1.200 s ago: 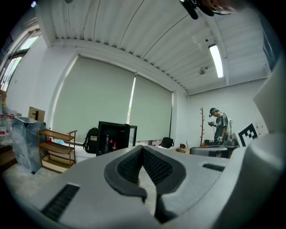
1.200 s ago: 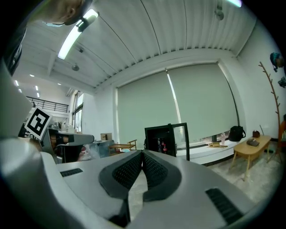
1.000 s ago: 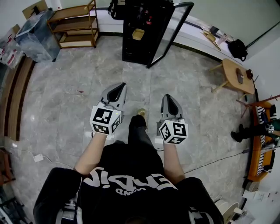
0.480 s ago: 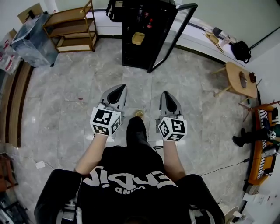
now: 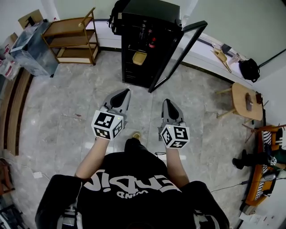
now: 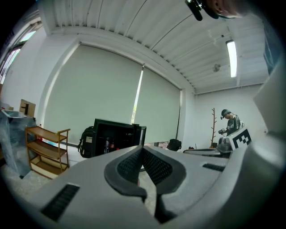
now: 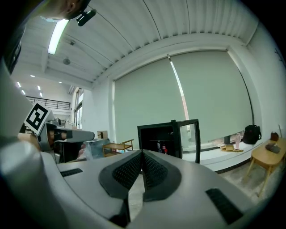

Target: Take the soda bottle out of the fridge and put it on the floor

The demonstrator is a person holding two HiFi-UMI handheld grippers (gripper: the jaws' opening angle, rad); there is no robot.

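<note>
A: How do the two grippers stand?

B: Each gripper view looks straight at its own jaws. The left gripper has its ribbed pads pressed together with nothing between them. The right gripper is closed and empty as well.

A: And from the head view?

B: It shows what those views don't. Both grippers are held side by side over the grey tiled floor, pointing at the black fridge and well apart from it. Bare tiles lie between them and it.

A: Where is the soda bottle?

B: It stands on a shelf inside the fridge. The right gripper view shows the soda bottle among small red-marked bottles, too tiny to tell apart. The glass door is swung open on the fridge's right side. Only the head view shows a yellowish container on a lower shelf.

A: What else is around?

B: A wooden shelf unit stands left of the fridge, and a backpack leans against its side. A small wooden table is on the right. The left gripper view alone shows another person standing at the far right.
</note>
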